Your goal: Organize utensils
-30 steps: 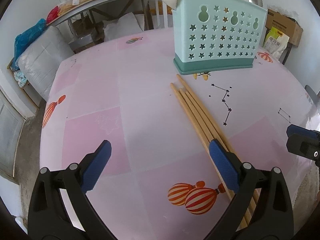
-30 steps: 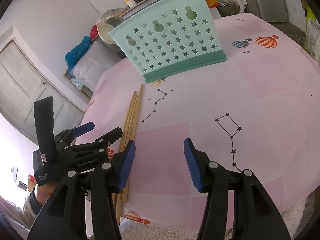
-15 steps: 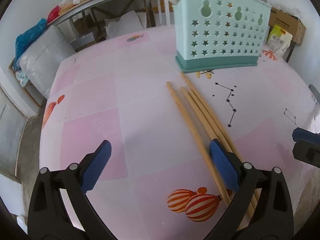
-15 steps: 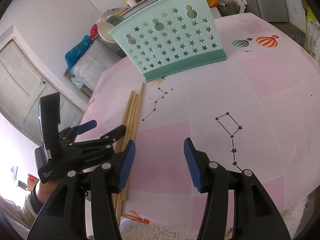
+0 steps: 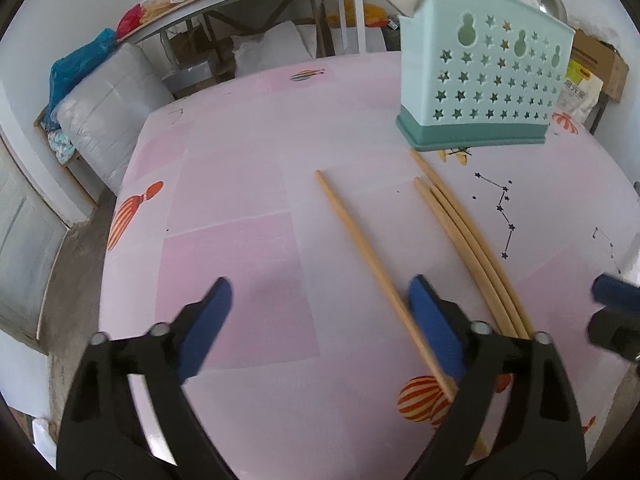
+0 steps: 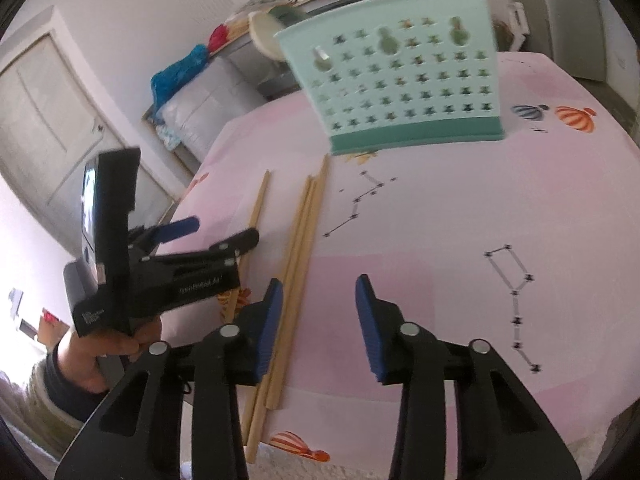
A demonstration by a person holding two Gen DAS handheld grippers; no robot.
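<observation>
Pink tablecloth (image 5: 248,184) bears chopsticks (image 5: 464,232) pointing toward caddy (image 5: 484,80); both grippers' fingers closing, empty.

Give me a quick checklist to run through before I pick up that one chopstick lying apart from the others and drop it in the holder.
1. Single chopstick lies apart from the bundle of three chopsticks: ok.
2. Chopstick sits between the left gripper fingers: ok, close against the right-side pad.
3. Left gripper has a grip: not ok, jaws are closing but the pads are not yet pressing on both sides.
4. Right gripper is free: ok, nothing between its closing jaws; the bundle lies just outside its left pad.
5. Utensil holder stands upright on the table: ok.
6. Free room inside the holder: cannot tell.
</observation>
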